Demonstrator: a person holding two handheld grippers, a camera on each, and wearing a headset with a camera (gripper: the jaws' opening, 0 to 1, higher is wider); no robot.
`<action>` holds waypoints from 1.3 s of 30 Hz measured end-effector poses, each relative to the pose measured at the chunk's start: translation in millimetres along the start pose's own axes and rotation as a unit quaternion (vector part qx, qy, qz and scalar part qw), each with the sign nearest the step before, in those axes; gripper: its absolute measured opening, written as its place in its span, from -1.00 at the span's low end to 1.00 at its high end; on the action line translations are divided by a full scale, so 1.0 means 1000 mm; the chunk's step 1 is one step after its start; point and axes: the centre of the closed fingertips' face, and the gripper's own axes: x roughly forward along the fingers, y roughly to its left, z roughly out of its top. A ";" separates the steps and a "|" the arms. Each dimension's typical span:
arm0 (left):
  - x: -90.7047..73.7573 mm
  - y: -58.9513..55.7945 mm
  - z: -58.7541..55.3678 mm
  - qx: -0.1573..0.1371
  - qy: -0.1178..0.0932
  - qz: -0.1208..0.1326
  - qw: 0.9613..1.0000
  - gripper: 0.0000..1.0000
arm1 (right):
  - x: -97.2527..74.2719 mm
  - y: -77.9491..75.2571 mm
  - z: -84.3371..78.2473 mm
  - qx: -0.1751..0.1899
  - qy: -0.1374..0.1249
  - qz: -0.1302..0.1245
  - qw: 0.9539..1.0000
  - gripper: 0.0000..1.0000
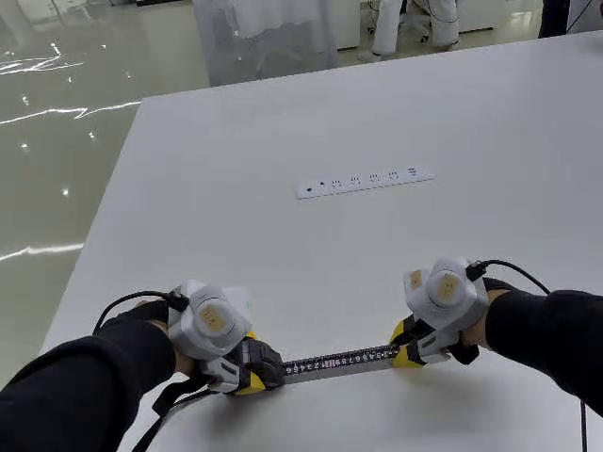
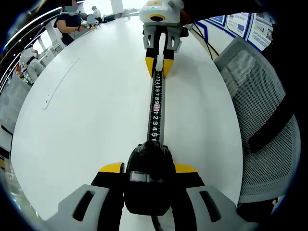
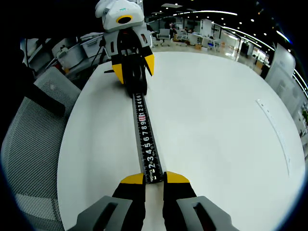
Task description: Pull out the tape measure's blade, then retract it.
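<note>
White surface (image 1: 377,104) carrying a power strip (image 1: 365,181). Left gripper (image 1: 252,363): jaws clamped on the black tape measure (image 2: 149,178) near the surface's front edge. Right gripper (image 3: 154,178): jaws pinched on the tip of the blade (image 1: 339,360), which lies extended between the two grippers.

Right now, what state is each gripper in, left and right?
The left gripper is shut on the tape measure case.
The right gripper is shut on the tip of the pulled-out blade.
</note>
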 end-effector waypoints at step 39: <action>0.001 0.001 0.000 -0.001 -0.001 0.000 1.000 -0.37 | -0.008 -0.005 -0.013 0.006 0.005 -0.005 1.000 -0.84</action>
